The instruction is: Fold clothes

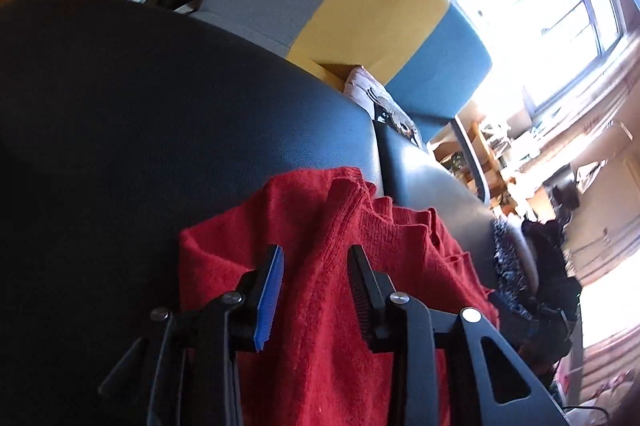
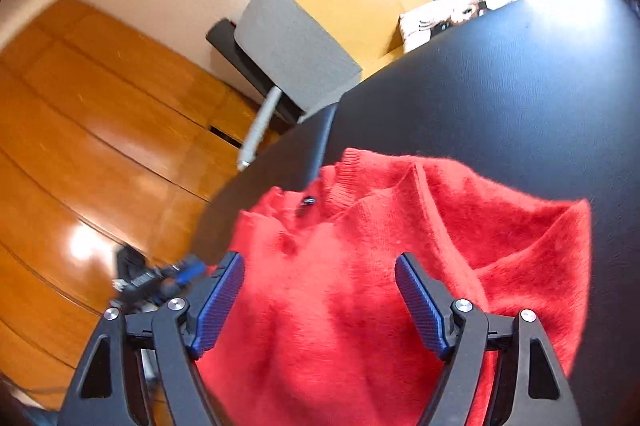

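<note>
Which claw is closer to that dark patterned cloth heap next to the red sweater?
Left. The left claw has the dark cloth heap just beside it; the right claw shows none.

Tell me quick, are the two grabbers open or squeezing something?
Left gripper: open, above the red sweater.
Right gripper: open, holding nothing.

Below the jaws in both wrist views, the red sweater runs off the bottom edge, so its lower part cannot be seen. Left of the right jaws, a dark object with a blue part on the wooden floor is smeared beyond recognition. Far right of the left jaws, the window is blown out white
</note>
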The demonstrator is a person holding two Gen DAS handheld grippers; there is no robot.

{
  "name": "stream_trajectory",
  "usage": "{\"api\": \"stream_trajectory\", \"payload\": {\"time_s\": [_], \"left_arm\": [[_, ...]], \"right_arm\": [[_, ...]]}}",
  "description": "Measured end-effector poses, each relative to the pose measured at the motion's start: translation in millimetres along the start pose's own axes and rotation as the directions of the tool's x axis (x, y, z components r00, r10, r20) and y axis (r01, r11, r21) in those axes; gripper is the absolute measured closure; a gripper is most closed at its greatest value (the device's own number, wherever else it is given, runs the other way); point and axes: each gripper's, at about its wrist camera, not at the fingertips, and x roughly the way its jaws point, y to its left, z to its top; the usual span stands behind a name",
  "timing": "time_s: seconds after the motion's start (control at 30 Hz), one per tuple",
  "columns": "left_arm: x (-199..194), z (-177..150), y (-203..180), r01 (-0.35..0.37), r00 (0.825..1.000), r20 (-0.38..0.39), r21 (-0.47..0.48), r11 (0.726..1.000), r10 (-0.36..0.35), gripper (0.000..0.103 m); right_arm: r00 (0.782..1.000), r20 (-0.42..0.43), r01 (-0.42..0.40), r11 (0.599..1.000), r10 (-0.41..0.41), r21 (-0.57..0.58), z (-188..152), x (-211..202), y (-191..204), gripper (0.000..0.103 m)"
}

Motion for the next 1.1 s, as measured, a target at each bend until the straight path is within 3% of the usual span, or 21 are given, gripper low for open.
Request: {"api": "stream_trajectory", "payload": {"time_s": [0.03, 0.2, 0.47, 0.5, 0.53, 0.6, 0.67, 0.73, 0.83, 0.97, 1.1], "left_arm": [[5.2, 4.1, -5.5, 0.002, 1.0, -0.012, 0.029, 1.0, -0.002, 0.06], [39.6, 14.0, -20.9, 0.003, 0.991, -0.13, 0.135, 0.991, 0.015, 0.056], [72.0, 23.6, -33.4, 0.029, 0.973, -0.23, 0.194, 0.981, 0.017, 0.055], [75.0, 24.0, -35.3, 0.032, 0.969, -0.245, 0.201, 0.979, 0.018, 0.055], [77.8, 23.6, -36.8, 0.029, 0.966, -0.258, 0.209, 0.977, 0.026, 0.056], [82.3, 22.1, -38.5, 0.02, 0.961, -0.272, 0.222, 0.975, 0.042, 0.057], [82.9, 19.7, -37.2, 0.017, 0.964, -0.261, 0.222, 0.975, 0.042, 0.062], [78.9, 17.1, -36.2, -0.004, 0.971, -0.231, 0.229, 0.973, 0.058, 0.093], [61.7, 11.5, -37.4, -0.001, 0.986, -0.164, 0.234, 0.972, 0.04, 0.094], [26.0, 5.2, -36.8, 0.032, 0.999, -0.048, 0.201, 0.979, -0.023, 0.094], [-10.0, 2.2, -28.3, 0.067, 0.994, 0.073, 0.134, 0.989, -0.077, 0.095]], "right_arm": [[1.0, 0.005, 0.028, 0.999, -0.028, -0.023, 2.4, 0.4, 1.9, 0.022], [0.986, 0.009, 0.166, 0.977, -0.166, -0.136, 20.1, 8.0, 5.7, 0.016], [0.942, -0.136, 0.277, 0.939, -0.307, -0.204, 42.6, 52.3, -13.0, 0.017], [0.936, -0.153, 0.283, 0.936, -0.317, -0.211, 44.0, 57.7, -15.9, 0.023], [0.93, -0.159, 0.293, 0.928, -0.332, -0.23, 44.2, 61.0, -15.8, 0.044], [0.917, -0.163, 0.314, 0.911, -0.364, -0.269, 43.5, 66.2, -13.3, 0.07], [0.903, -0.167, 0.334, 0.891, -0.396, -0.308, 42.8, 71.4, -10.8, 0.073], [0.892, -0.163, 0.349, 0.872, -0.421, -0.343, 41.6, 73.3, -7.1, 0.088], [0.88, -0.131, 0.371, 0.833, -0.456, -0.411, 37.9, 68.8, 4.0, 0.094], [0.897, -0.059, 0.366, 0.81, -0.439, -0.458, 37.9, 48.7, 25.6, 0.095], [0.915, 0.023, 0.368, 0.811, -0.403, -0.454, 43.6, 22.3, 44.5, 0.095]]}}
